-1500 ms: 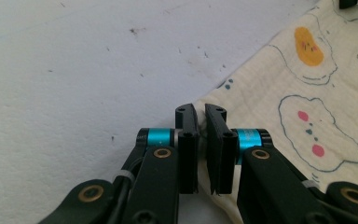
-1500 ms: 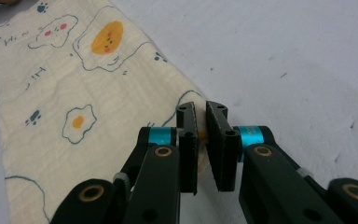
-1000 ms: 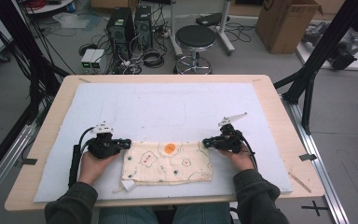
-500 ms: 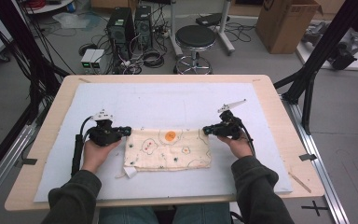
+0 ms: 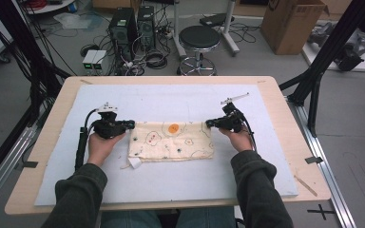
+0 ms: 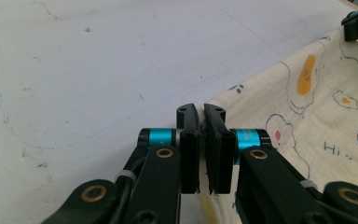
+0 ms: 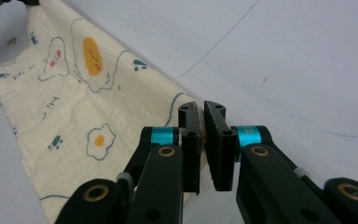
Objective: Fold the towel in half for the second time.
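Note:
A cream cloth (image 5: 171, 141) printed with fried eggs lies flat on the pale blue mat (image 5: 171, 102), a white tag at its near left corner. My left gripper (image 5: 132, 125) is shut on the cloth's far left corner. My right gripper (image 5: 208, 124) is shut on the far right corner. In the left gripper view the jaws (image 6: 201, 112) pinch the cloth's edge, with the cloth (image 6: 317, 116) spreading to the right. In the right gripper view the gripper (image 7: 201, 109) pinches the corner, and the cloth (image 7: 74, 93) runs off to the left.
The mat covers most of a wooden table (image 5: 285, 109). Black frame posts (image 5: 323, 71) stand at both sides. Beyond the table are a stool (image 5: 199, 42), computer towers (image 5: 133, 23), cables and a cardboard box (image 5: 290, 23) on the floor.
Both hands have moved away from the person across the mat, pulling the cloth with them by its far corners. The jaws have stayed shut on the cloth.

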`<state>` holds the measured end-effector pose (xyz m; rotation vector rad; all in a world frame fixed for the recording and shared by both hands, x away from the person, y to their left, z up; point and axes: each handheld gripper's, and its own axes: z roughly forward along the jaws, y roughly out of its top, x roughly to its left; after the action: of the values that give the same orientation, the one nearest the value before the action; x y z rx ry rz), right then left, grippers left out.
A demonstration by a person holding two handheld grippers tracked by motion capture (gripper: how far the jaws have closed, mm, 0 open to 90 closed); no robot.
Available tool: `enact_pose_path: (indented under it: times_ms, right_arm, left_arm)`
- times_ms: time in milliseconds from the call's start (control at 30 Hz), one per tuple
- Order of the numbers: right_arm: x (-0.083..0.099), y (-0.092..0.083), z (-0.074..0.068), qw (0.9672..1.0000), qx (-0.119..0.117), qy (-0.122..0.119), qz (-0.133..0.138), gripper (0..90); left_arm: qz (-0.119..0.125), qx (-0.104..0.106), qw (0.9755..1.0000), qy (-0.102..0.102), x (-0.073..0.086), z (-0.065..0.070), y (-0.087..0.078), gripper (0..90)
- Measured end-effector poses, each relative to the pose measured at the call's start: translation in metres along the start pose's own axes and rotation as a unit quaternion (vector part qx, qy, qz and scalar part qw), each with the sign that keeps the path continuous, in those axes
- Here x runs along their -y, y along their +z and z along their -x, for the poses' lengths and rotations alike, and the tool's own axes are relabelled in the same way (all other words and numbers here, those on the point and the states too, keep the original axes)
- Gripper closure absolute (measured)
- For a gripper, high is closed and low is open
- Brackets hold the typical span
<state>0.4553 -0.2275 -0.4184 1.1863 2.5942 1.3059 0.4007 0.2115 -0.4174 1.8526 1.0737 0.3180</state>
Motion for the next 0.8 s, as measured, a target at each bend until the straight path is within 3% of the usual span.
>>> enact_pose_path:
  times_ms: [133,400,800]
  right_arm:
    - [0.001,-0.001,0.000,0.9999,-0.006,0.009,0.007,85.1]
    - [0.005,-0.007,-0.006,0.9997,-0.012,-0.003,0.023,85.1]
    - [0.009,-0.020,-0.015,0.9987,-0.025,-0.021,0.040,85.1]
  left_arm:
    - [0.003,0.002,1.0000,0.005,0.001,0.001,-0.002,84.5]
    - [0.016,0.010,0.9997,0.014,0.008,0.003,-0.008,84.3]
    - [0.020,0.018,0.9986,0.045,0.009,0.013,-0.020,83.8]
